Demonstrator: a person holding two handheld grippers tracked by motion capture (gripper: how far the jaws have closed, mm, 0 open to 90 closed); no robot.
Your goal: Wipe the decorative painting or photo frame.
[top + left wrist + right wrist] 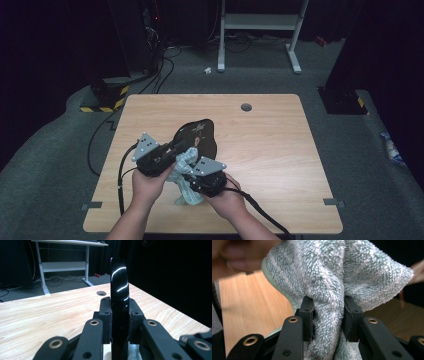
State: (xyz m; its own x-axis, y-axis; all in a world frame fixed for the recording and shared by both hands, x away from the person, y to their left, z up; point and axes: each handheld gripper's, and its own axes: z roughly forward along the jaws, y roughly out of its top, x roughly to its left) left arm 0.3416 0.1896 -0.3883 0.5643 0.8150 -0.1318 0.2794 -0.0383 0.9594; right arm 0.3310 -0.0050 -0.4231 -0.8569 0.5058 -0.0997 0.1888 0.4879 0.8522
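A glossy black plate (197, 136) is held tilted up off the wooden table (270, 150). My left gripper (172, 149) is shut on its near rim; in the left gripper view the plate (119, 287) stands edge-on between both jaws of the left gripper (119, 312). A pale grey-green fluffy cloth (184, 170) hangs bunched between the two hands, against the plate's lower edge. My right gripper (328, 315) is shut on a thick fold of the cloth (332, 277), and the right gripper (192, 175) sits just below the plate in the high view.
A round cable hole (246, 107) lies near the table's far edge. A white desk frame (260, 30) stands on the floor beyond. Cables (120, 180) trail from both grippers off the table's near side.
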